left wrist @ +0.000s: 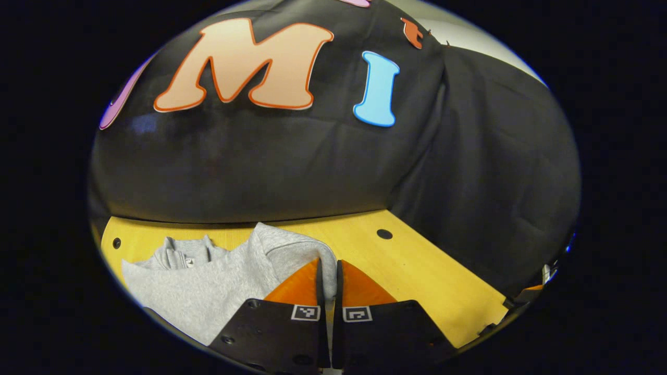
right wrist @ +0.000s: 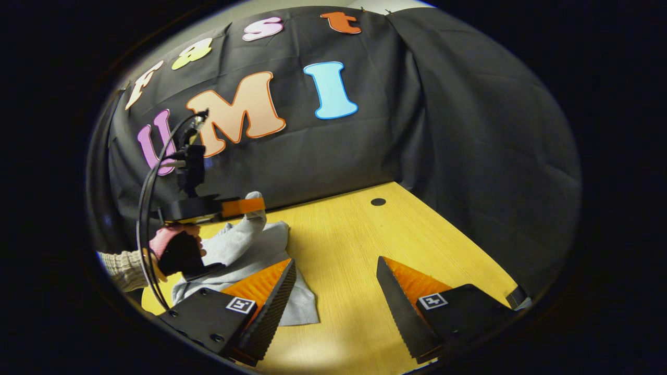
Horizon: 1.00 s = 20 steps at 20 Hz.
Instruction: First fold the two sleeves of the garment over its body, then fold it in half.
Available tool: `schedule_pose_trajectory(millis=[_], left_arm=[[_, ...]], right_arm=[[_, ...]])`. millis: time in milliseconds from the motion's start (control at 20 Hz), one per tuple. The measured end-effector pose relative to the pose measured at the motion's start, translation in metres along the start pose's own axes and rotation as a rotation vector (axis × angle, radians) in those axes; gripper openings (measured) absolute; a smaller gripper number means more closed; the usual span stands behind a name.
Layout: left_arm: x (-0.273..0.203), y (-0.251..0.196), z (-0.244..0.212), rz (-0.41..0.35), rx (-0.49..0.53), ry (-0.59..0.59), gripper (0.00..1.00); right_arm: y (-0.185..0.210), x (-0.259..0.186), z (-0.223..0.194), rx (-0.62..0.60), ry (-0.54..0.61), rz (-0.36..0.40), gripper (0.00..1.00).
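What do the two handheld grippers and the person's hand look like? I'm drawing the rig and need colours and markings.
Both the left gripper and the right gripper have black bodies, orange wedge-shaped fingers with black ridged inner pads, and a square black-and-white marker on each finger mount. Seen from the right gripper view, the left gripper carries a black upright module with looping black cables. The hand wears a black and pink glove and a beige knit sleeve.

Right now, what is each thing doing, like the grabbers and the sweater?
Left gripper: shut on the sweater's sleeve, lifting it off the table.
Right gripper: open, holding nothing, above the table.
Gray sweater: lying on the table, one sleeve raised, not yet folded in half.
Hand: gripping the left gripper's handle.
Wooden table: the sweater lies on it.
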State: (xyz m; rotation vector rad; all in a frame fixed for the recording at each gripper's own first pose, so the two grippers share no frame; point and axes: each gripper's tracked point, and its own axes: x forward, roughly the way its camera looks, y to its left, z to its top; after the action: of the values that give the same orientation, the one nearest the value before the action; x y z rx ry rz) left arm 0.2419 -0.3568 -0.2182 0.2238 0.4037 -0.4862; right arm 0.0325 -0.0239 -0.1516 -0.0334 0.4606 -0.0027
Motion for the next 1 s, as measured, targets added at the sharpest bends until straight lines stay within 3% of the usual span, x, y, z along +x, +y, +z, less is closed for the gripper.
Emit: schedule_pose_trajectory(millis=[50, 100, 300, 350, 500, 550, 800, 850, 1000], left_arm=[[0.008, 0.001, -0.01, 0.007, 0.005, 0.024, 0.02], [0.017, 0.003, -0.019, 0.01, 0.004, 0.045, 0.01], [0.04, 0.01, -0.042, 0.032, -0.011, 0.094, 0.11], [0.036, 0.01, -0.041, 0.024, -0.021, 0.091, 0.33], [0.019, 0.035, -0.025, 0.111, -0.016, 0.029, 0.99], [0.013, 0.042, -0.016, 0.134, -0.018, 0.003, 0.93], [-0.048, 0.082, -0.005, 0.203, -0.075, -0.053, 0.95], [-0.065, 0.093, -0.005, 0.223, -0.086, -0.062, 0.95], [-0.119, 0.121, -0.019, 0.278, -0.122, -0.071, 0.95]], right_arm=[[0.0, 0.0, 0.0, -0.003, 0.006, -0.004, 0.97], [0.001, 0.0, 0.0, -0.007, 0.01, -0.005, 0.93], [0.004, 0.009, -0.006, -0.022, 0.034, -0.008, 0.93], [0.006, 0.011, -0.006, -0.021, 0.041, -0.003, 0.93], [0.01, 0.014, -0.015, -0.036, 0.064, 0.021, 0.93], [0.015, 0.018, -0.019, -0.041, 0.073, 0.034, 0.93], [0.037, 0.021, -0.032, -0.065, 0.098, 0.101, 0.93], [0.042, 0.022, -0.036, -0.072, 0.106, 0.113, 0.97], [0.056, 0.023, -0.047, -0.093, 0.125, 0.156, 0.93]])
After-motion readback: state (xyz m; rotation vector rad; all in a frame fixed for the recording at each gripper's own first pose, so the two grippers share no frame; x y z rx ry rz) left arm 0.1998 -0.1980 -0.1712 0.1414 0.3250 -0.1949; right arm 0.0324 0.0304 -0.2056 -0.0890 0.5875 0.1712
